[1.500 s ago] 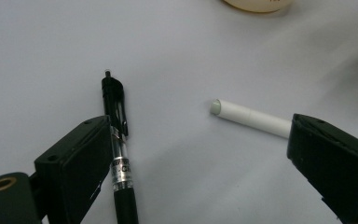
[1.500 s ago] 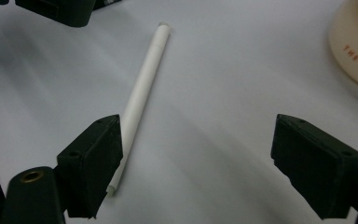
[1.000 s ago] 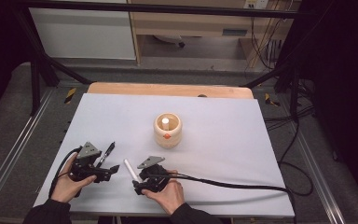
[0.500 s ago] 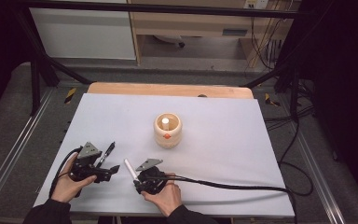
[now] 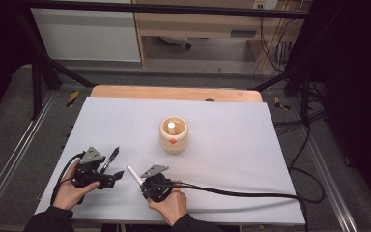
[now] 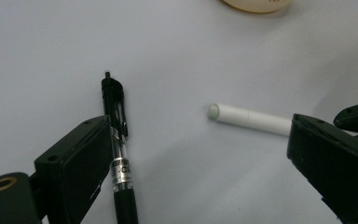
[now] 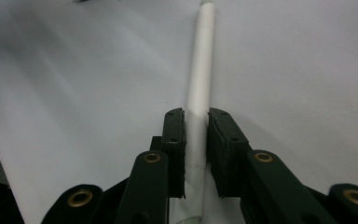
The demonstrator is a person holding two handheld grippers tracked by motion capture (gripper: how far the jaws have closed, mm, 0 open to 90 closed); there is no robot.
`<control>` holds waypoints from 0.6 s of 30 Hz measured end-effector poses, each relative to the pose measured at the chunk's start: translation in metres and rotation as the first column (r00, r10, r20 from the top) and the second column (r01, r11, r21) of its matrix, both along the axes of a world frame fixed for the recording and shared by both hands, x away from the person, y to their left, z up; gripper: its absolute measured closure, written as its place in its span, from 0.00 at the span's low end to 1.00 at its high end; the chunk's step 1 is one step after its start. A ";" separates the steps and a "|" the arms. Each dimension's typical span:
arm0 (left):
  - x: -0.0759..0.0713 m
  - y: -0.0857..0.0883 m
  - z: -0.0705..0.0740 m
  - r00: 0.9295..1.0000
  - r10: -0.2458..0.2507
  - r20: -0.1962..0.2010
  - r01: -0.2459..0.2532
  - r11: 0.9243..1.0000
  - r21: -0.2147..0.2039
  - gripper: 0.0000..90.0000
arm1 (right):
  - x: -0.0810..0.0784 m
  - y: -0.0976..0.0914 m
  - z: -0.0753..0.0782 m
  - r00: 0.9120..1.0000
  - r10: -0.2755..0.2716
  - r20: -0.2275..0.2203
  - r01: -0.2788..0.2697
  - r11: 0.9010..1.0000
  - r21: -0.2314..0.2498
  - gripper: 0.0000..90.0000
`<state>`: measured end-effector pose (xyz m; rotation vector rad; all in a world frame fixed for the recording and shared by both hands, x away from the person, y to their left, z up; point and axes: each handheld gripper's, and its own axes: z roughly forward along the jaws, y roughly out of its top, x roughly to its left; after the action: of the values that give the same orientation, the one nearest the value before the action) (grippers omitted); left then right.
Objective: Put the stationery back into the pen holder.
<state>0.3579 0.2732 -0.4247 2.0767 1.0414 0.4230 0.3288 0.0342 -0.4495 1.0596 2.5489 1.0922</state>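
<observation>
Near the tabletop's [image 5: 125,116] front edge | right gripper [image 7: 196,135] has just been closing, jaws now clamped on white pen [image 7: 199,93] lying flat | left gripper [image 6: 205,154] gapes wide, black pen [image 6: 117,154] against one jaw | wooden holder [image 5: 174,135] stands well beyond | advice: lift level, tip upright over holder.

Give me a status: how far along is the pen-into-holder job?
Done: one white pen stands in the wooden holder. In hand: the right gripper has just closed on the white pen, which lies on the table. Left: the black pen lies between the left gripper's open fingers, ungripped. Both remain to be placed.
</observation>
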 end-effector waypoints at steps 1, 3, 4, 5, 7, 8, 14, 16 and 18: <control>0.000 0.000 0.000 1.000 0.000 0.000 0.000 1.000 0.000 0.08 | 0.000 0.000 0.000 1.000 -0.001 0.002 0.001 1.000 -0.001 0.87; 0.000 0.000 0.000 1.000 0.001 0.000 -0.001 1.000 -0.001 0.08 | -0.001 0.000 0.000 1.000 -0.002 0.005 0.002 1.000 -0.002 0.87; 0.000 0.000 0.000 1.000 0.001 0.000 -0.001 1.000 -0.001 0.08 | -0.001 0.000 0.000 1.000 0.001 0.009 -0.001 1.000 -0.004 0.87; 0.000 0.000 0.000 1.000 0.001 0.000 -0.001 1.000 -0.001 0.08 | -0.001 0.000 -0.001 1.000 0.001 0.016 -0.001 1.000 -0.004 0.87; 0.000 0.000 0.000 1.000 -0.001 0.000 0.001 1.000 0.000 0.08 | -0.002 0.000 -0.001 1.000 0.006 0.023 -0.006 1.000 -0.006 0.87; 0.000 0.000 0.000 1.000 -0.001 0.001 0.001 1.000 0.000 0.08 | -0.002 0.000 -0.001 1.000 0.009 0.026 -0.009 1.000 -0.008 0.87; 0.000 0.000 0.001 1.000 0.000 0.005 0.000 1.000 -0.001 0.08 | -0.001 -0.002 0.000 0.998 0.020 0.053 -0.018 0.999 -0.031 0.88; 0.000 0.001 0.001 1.000 0.000 0.006 0.000 1.000 -0.004 0.08 | 0.000 -0.003 0.001 0.998 0.019 0.052 -0.018 0.999 -0.029 0.88; -0.001 0.001 0.001 1.000 0.000 0.007 0.000 1.000 -0.004 0.08 | 0.002 -0.004 0.004 0.998 0.028 0.048 -0.026 0.999 -0.025 0.88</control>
<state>0.3573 0.2739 -0.4235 2.0699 1.0370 0.4279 0.3305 0.0304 -0.4453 0.9831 2.5389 1.0771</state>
